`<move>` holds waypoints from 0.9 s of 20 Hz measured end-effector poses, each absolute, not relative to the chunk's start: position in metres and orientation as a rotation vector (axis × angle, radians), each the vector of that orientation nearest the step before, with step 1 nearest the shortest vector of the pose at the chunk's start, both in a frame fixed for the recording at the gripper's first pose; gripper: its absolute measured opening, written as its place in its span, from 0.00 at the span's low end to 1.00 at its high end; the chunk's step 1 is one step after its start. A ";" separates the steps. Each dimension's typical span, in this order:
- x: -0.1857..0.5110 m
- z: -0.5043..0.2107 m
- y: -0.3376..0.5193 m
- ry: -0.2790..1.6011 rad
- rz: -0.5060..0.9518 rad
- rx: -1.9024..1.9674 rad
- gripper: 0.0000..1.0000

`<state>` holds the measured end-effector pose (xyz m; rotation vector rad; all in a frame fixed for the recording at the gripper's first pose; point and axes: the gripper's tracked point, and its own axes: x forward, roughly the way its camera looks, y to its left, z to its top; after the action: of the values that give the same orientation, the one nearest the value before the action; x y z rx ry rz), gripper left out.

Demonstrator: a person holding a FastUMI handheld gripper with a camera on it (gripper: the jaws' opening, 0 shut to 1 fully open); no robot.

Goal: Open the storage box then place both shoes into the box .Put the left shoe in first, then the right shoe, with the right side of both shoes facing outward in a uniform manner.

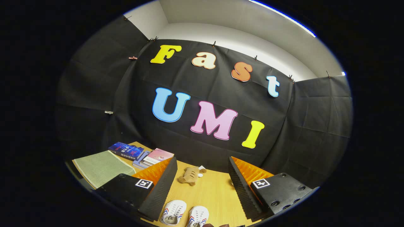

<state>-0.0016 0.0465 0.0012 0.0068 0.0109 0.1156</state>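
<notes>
- The gripper point(202, 189) is shown with its two fingers spread wide apart; nothing is held between them, and bare wooden table point(214, 192) is seen in the gap.
- Two white shoes, the left-hand shoe point(173, 212) and the right-hand shoe point(198, 217), are laid side by side on the table at the near edge, between the fingers and closer to the left finger. Red and blue stripes are seen on their sides. Neither shoe is touched by the fingers.
- A small brown plush toy point(189, 175) is placed farther along the table, between and beyond the fingertips, with a small white object point(201, 167) just beside it on the far side.
- At the far left, a stack of books point(148, 158) with a pink cover on top is set beside a dark blue book point(126, 150).
- A green mat point(101, 167) is spread at the left of the table, nearer than the books and partly hidden by the left finger.
- The path between the fingers and the shoes is unobstructed; the toy lies beyond the shoes.
</notes>
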 end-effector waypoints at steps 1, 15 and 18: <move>-0.001 -0.001 0.052 0.017 0.134 0.017 0.98; -0.018 -0.081 0.209 0.382 0.749 0.426 0.99; -0.028 -0.097 0.245 0.481 0.889 0.550 0.99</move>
<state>-0.0275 0.2447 -0.0973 0.5500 0.4812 0.8886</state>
